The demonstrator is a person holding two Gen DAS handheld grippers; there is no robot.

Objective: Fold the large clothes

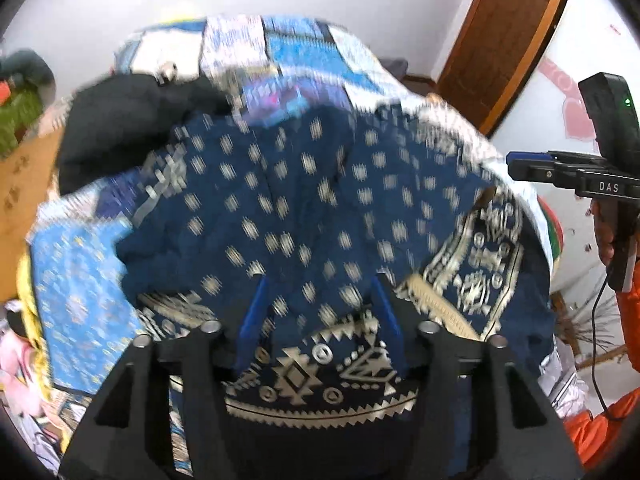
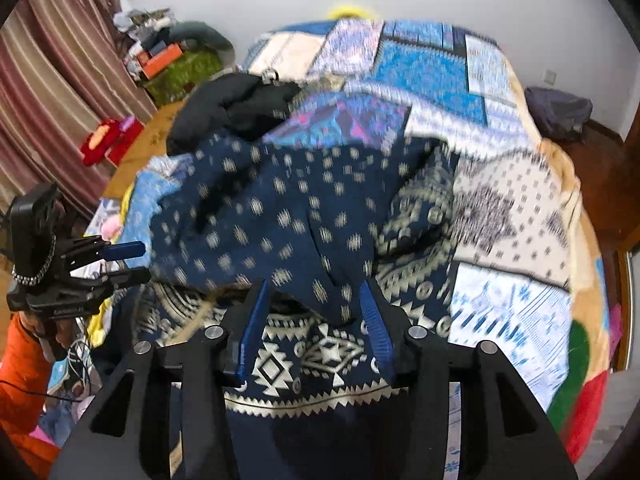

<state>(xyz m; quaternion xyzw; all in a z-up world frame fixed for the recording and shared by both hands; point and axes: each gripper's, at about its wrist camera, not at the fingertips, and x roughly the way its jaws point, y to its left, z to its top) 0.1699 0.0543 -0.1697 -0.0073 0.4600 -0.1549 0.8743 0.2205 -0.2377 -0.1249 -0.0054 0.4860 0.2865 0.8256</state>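
White walls ring a bed (image 2: 516, 236) spread with a blue-and-cream patchwork blanket (image 1: 304, 52).

In the left wrist view, the left tongs (image 1: 320, 312) sit low in the frame, blue fingers (image 1: 252, 316) set wide, with the navy garment (image 1: 280, 200) lying between them; whether they pinch it I cannot tell (the cloth is blurred). In the right wrist view, the right tongs (image 2: 316, 320) stand at lower centre, likewise wide, the garment's patterned hem between the fingers, and grip is again unclear.

The garment, dotted with cream motifs, lies bunched across the middle of the bed. A black garment (image 2: 228, 108) rests just beyond it, toward the upper left. A brown door (image 1: 504, 32) shows at the upper right of the left view; striped curtains (image 2: 60, 80) hang at the left of the right view.
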